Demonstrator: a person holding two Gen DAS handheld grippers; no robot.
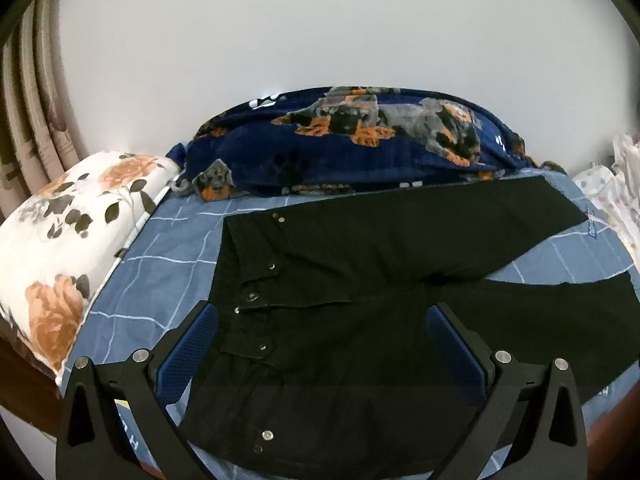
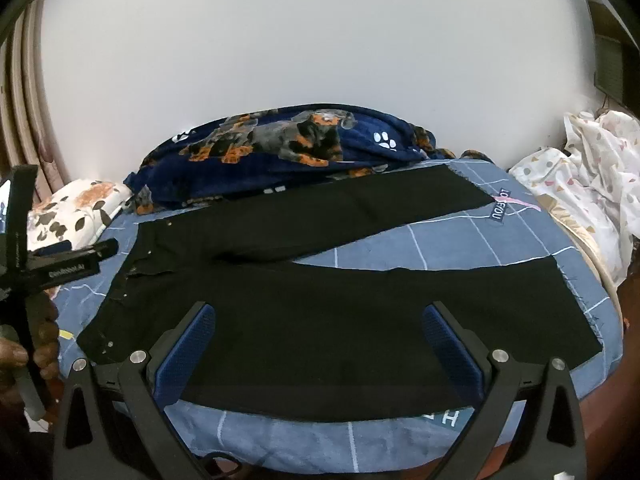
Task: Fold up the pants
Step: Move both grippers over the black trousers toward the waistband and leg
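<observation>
L gripper (image 1: 322, 316): jaws spread wide, nothing between the blue pads (image 1: 192, 350), hovering over the waistband end of the black pants (image 1: 360, 280); can't tell if it touches the cloth. R gripper (image 2: 318, 316): also wide apart, empty, above the near leg. Pants lie flat on the blue grid bedsheet (image 2: 440, 240), waistband twd the bed's left edge, legs splayed in a V twd the right edge. Dog-print blanket (image 1: 360, 136) along the far edge, floral pillow (image 1: 68, 232) at the left edge, white spotted bedding (image 2: 580, 168) at the far right corner.
</observation>
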